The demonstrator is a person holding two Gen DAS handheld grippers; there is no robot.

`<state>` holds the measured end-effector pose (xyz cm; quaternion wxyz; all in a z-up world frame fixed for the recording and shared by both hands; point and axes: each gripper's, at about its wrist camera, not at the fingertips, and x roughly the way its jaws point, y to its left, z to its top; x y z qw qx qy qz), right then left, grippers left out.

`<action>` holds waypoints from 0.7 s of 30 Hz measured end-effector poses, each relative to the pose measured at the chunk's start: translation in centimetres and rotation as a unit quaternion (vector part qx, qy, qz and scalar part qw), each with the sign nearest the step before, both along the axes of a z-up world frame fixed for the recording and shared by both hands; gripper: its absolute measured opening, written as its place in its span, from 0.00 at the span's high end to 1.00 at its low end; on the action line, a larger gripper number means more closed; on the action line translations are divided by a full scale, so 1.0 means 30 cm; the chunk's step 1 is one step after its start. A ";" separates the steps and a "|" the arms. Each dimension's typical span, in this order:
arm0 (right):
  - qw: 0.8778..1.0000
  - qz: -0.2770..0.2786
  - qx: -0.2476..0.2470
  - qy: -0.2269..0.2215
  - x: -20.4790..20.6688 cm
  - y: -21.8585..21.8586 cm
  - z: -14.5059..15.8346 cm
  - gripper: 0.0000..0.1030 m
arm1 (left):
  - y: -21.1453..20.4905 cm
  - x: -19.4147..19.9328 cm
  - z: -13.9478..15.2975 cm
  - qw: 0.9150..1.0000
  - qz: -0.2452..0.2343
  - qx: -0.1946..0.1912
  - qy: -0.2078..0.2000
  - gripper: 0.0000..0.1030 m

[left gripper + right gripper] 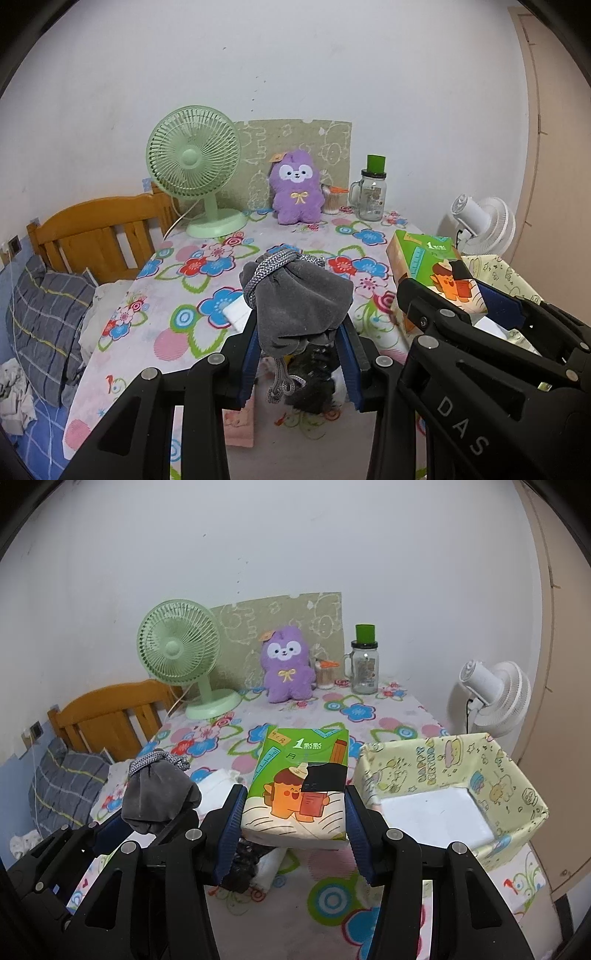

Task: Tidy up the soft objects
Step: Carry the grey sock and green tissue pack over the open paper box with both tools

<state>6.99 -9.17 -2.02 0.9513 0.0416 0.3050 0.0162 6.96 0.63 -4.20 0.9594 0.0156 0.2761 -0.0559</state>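
My left gripper is shut on a grey velvet drawstring pouch, held above the floral tablecloth; its grey cord loops over the top. The pouch also shows at the left of the right wrist view. My right gripper is shut on a green tissue pack with a cartoon print, lifted off the table. That pack appears at the right in the left wrist view. A purple plush toy sits upright at the back of the table. Dark and white soft items lie under the grippers.
A yellow fabric bin stands open at the right, close to the tissue pack. At the back are a green fan, a glass jar with a green lid and a cotton swab holder. A white fan and a bed flank the table.
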 end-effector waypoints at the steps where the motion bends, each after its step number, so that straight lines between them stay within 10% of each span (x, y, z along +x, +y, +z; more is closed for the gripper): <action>1: 1.000 0.000 -0.001 0.000 0.001 -0.009 0.002 0.46 | -0.007 0.002 0.001 1.000 0.000 0.000 0.000 0.62; 21: 1.000 -0.014 -0.020 -0.012 0.053 -0.209 0.035 0.46 | -0.211 0.058 0.030 1.000 -0.025 0.008 -0.014 0.62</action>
